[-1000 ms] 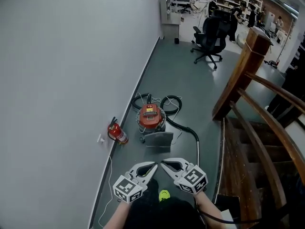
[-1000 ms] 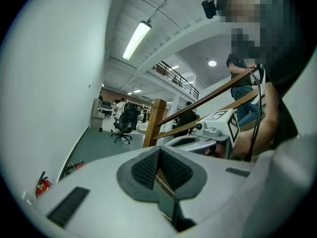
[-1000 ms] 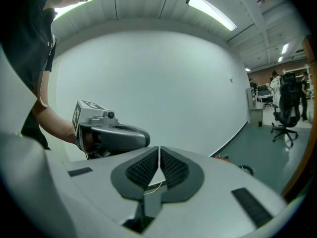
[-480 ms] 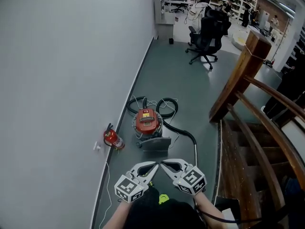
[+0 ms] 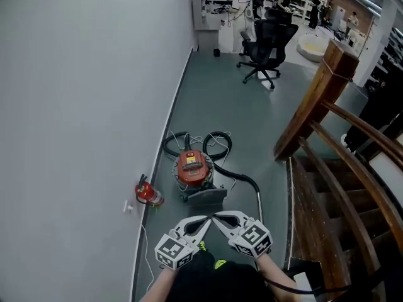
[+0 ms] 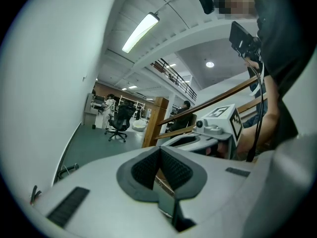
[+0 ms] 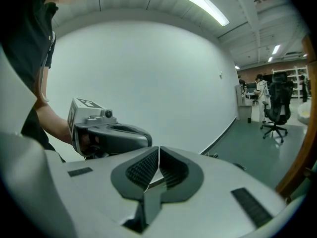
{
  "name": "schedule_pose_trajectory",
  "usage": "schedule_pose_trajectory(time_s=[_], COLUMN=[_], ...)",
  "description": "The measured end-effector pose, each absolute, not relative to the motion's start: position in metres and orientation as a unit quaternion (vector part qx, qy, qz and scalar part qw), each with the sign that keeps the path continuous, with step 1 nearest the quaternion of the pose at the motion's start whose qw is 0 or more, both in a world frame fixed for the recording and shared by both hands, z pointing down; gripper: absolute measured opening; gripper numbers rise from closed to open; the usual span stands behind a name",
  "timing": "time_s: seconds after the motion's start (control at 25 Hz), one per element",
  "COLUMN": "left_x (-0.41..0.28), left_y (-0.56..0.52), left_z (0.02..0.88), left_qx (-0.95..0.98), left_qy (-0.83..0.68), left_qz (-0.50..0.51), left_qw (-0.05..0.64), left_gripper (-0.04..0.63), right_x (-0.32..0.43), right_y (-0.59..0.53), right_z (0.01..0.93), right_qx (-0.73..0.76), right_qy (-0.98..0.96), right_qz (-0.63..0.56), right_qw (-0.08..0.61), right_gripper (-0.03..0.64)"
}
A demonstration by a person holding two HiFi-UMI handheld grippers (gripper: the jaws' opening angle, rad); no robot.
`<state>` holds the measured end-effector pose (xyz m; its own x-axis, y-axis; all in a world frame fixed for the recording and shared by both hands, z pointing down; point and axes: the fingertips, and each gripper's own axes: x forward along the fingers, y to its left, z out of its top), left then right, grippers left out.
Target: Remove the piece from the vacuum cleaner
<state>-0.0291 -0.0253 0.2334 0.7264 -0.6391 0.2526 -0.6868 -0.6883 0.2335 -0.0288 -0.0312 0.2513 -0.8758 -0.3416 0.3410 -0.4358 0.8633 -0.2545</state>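
A red-topped canister vacuum cleaner (image 5: 191, 167) stands on the grey floor near the wall, its black hose (image 5: 214, 145) coiled behind it and running to a metal wand (image 5: 259, 200) on the right. A grey flat piece (image 5: 205, 196) leans at its front. My left gripper (image 5: 208, 219) and right gripper (image 5: 215, 216) are held side by side well short of the vacuum, tips almost meeting, both shut with nothing in them. The left gripper view shows shut pads (image 6: 159, 166) with the right gripper (image 6: 218, 125) beside; the right gripper view shows shut pads (image 7: 158, 166).
A small red fire extinguisher (image 5: 148, 193) lies by the wall left of the vacuum. A wooden stair railing (image 5: 327, 143) and steps run along the right. A black office chair (image 5: 263, 43) and desks stand far down the room. A white wall (image 5: 82, 106) borders the left.
The view has advanced along the floor: the vacuum and extinguisher sit slightly lower and nearer the grippers than before. Both grippers stay shut and side by side.
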Motion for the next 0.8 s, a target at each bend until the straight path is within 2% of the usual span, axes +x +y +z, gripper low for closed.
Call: schedule_pose_trajectory(time_s=[0.56,0.8], left_x=[-0.065,-0.063], left_y=[-0.071,-0.077], left_z=[0.243,0.259], left_qx=[0.922,0.926], left_qy=[-0.347,-0.332], left_qz=[0.081,0.103], left_qw=[0.152,0.149], left_gripper=[0.008,0.006], right_x=[-0.065,-0.067], right_y=[-0.077,-0.083], right_z=[0.262,0.281], right_qx=[0.221,0.214], right_qy=[-0.950,-0.948], right_qz=[0.154,0.148], right_qw=[0.158,0.186], right_gripper=[0.015,0.015])
